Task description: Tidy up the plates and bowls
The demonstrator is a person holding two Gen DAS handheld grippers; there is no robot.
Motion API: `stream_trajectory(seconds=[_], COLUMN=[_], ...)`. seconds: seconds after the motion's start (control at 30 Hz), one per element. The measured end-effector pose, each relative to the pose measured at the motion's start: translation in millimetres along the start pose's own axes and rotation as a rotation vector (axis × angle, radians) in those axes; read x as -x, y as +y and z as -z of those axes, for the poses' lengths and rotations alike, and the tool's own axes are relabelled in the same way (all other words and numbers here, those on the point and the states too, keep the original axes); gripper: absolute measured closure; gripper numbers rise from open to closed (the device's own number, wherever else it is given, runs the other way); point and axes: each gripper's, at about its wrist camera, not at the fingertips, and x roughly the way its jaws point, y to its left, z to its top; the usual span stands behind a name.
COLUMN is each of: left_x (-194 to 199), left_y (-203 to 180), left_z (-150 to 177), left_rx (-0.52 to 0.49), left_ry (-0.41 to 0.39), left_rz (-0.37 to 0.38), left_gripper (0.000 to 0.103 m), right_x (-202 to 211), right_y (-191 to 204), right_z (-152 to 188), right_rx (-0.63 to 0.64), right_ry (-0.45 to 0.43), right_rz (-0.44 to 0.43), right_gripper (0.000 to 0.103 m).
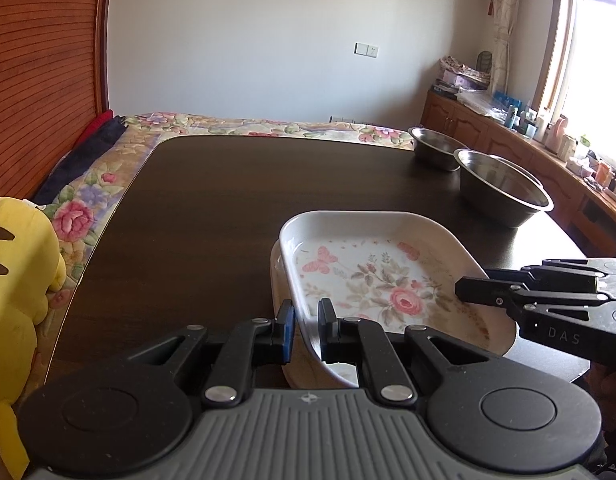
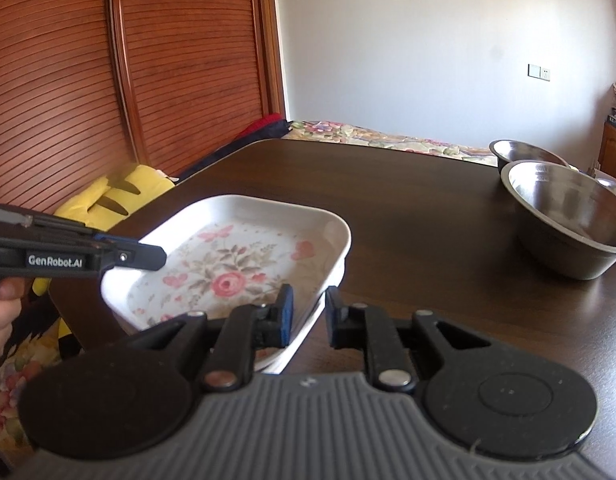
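Observation:
A white rectangular plate with a rose print [image 1: 367, 276] [image 2: 236, 264] sits near the front of the dark table [image 1: 228, 220], over a second white plate [image 1: 276, 280] whose edge peeks out below. My left gripper [image 1: 306, 320] [image 2: 160, 258] is shut on the floral plate's near-left rim. Opposite it, my right gripper [image 2: 309, 308] [image 1: 461, 290] is shut on the right rim. Two steel bowls stand at the far right: a large one [image 1: 503, 188] [image 2: 567, 220] and a smaller one [image 1: 435, 148] [image 2: 523, 152] behind it.
A yellow plush toy [image 1: 16, 280] lies off the table's left edge on a floral bedspread [image 1: 248, 126]. A slatted wooden wardrobe [image 2: 108, 80] rises at the left. A cluttered wooden counter [image 1: 547, 148] runs under the window at the right.

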Motion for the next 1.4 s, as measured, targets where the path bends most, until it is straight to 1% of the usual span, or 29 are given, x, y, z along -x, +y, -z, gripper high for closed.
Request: stream_trajectory(seconds=[0.07,0.17,0.27,0.37,0.5,0.63,0.7,0.87,1.0,1.1,1.13,1.17,1.2,1.4], left_x=[1,2,5,8,12,12,9,-4,-19,-31,-35,-40,-44,-67], left_y=[1,3,4,1,-14,-31,-41,-67,-90,-108,-113,-119,-124,-150], left_z=[-1,-1,-2,-5,-12,-21,-25,-36,-45,-50,-52,-54,-56,-68], left_rx=[0.002,0.006,0.015,0.007,-0.045,-0.074,-0.082,-0.098,-0.114,-0.135,-0.138,-0.142,-0.146,-0.155], left_ry=[-0.005,-0.009,-0.023,-0.034,-0.069,-0.095,-0.106,-0.12,-0.127,-0.128,-0.126,-0.124,-0.123,-0.116], left_rz=[0.0,-0.009,0.0,-0.013,-0.015,0.014,0.03,0.063,0.088,0.1,0.107,0.114,0.122,0.149], left_gripper=[0.091,0.081,0.081,0.075,0.061,0.051,0.043,0.033,0.026,0.025,0.025,0.025,0.025,0.025], right_x=[0,0,0,4,12,22,27,37,43,48,49,51,52,54], right_y=[0,-1,-2,-5,-11,-20,-27,-49,-70,-89,-95,-101,-107,-133], right_z=[1,2,2,2,-1,-6,-8,-9,-7,-5,-5,-5,-4,-2], right_rx=[0.004,0.006,0.006,0.007,-0.002,0.012,0.011,0.003,0.0,-0.022,-0.026,-0.032,-0.035,-0.038], right_ry=[-0.001,0.002,0.001,-0.011,-0.039,-0.079,-0.098,-0.131,-0.154,-0.167,-0.171,-0.177,-0.181,-0.191], right_rz=[-0.004,-0.014,-0.022,-0.026,-0.027,-0.003,0.009,0.047,0.097,0.118,0.127,0.137,0.147,0.184], right_gripper=[0.083,0.083,0.083,0.083,0.083,0.083,0.083,0.083,0.083,0.082,0.079,0.074,0.073,0.072])
